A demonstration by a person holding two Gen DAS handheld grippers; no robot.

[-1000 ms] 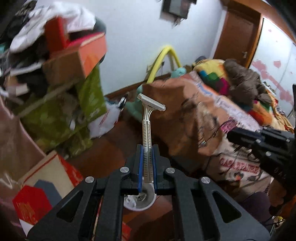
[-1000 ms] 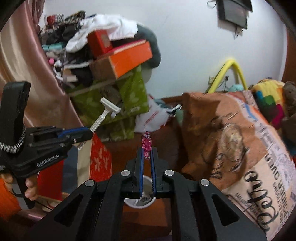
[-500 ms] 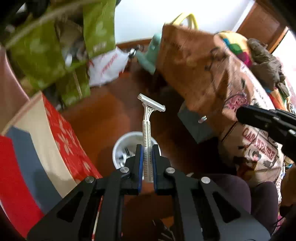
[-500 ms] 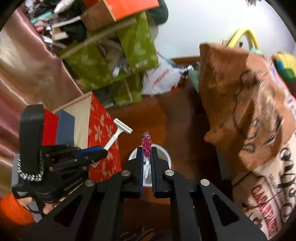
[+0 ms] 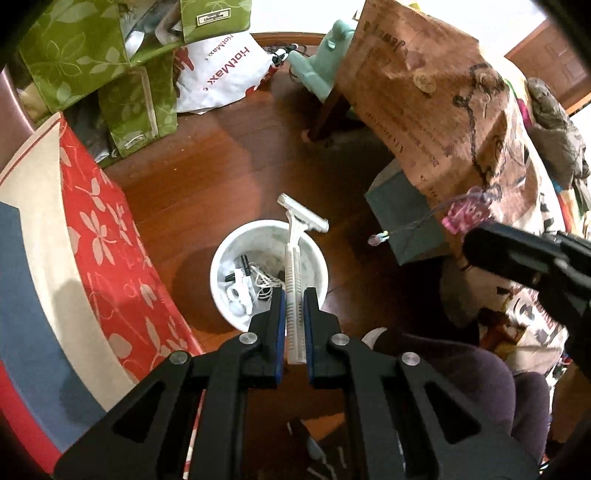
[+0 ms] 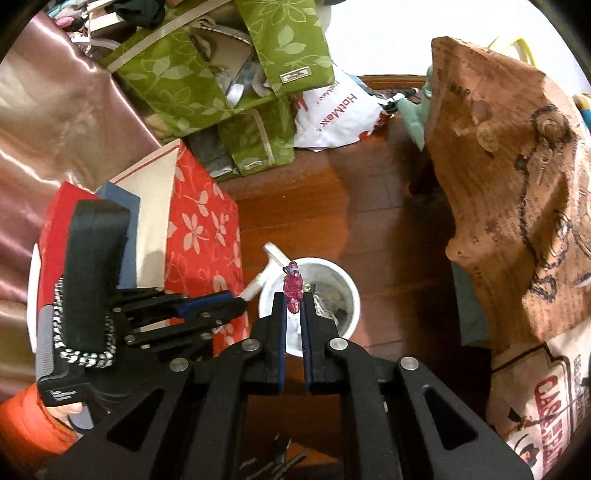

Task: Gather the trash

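Above the white bin [image 5: 225, 254] on the wooden floor [image 5: 207, 177], my left gripper [image 5: 294, 308] clamps a disposable razor [image 5: 295, 254] while my right gripper [image 6: 293, 306] pinches a pink trinket [image 6: 293, 286].

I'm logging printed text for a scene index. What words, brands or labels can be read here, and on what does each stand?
"HotMax" in red, on the white plastic bag.
"CASA" in red, with the letters after it cut off, on the printed sack.
Small sewn tag on the green leaf-print bag: too small to read.
Dark lettering on the brown burlap cloth: blurred, unreadable.
White print on the left gripper's body: too small to read.
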